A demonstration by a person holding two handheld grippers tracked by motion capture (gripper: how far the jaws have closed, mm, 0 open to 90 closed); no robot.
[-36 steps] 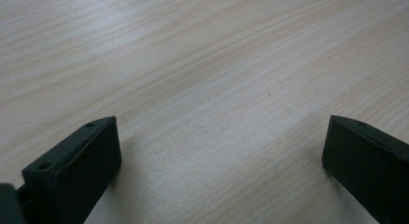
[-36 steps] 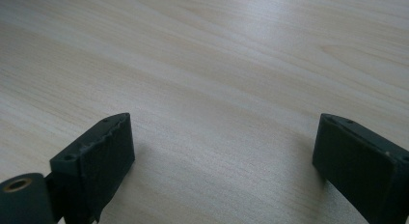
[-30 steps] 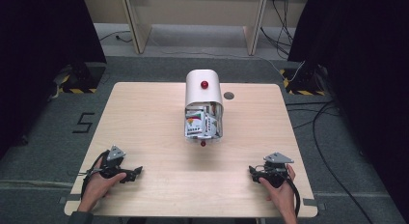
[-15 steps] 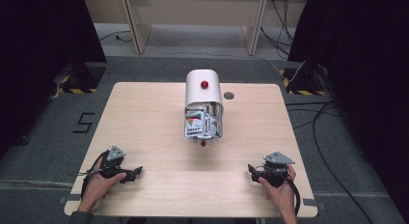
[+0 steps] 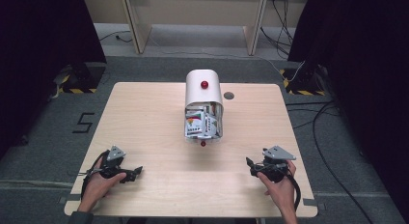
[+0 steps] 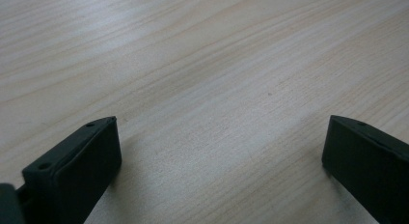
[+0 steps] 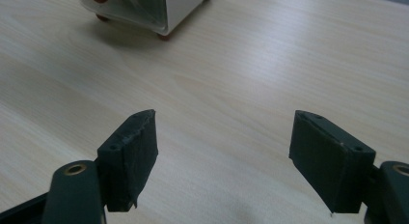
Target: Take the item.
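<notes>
A white domed box (image 5: 203,89) with a red knob (image 5: 204,84) on top stands at the middle of the wooden table (image 5: 144,118). Its clear front (image 5: 202,125) shows colourful packets inside, and a small red knob (image 5: 203,144) sits at its near edge. My left gripper (image 5: 135,173) rests open near the front left of the table, held by a hand. Near the front right, my right gripper (image 5: 249,165) is open too, with nothing between its jaws. The right gripper view catches the box's lower corner (image 7: 159,11) far ahead to the left; both gripper views show bare wood between the black jaws.
A small grey round cap (image 5: 229,95) sits in the tabletop right of the box. Cables (image 5: 333,137) run over the grey floor to the right. Yellow-black striped feet (image 5: 72,84) stand at both back corners, and a "5" (image 5: 83,122) is marked on the floor at left.
</notes>
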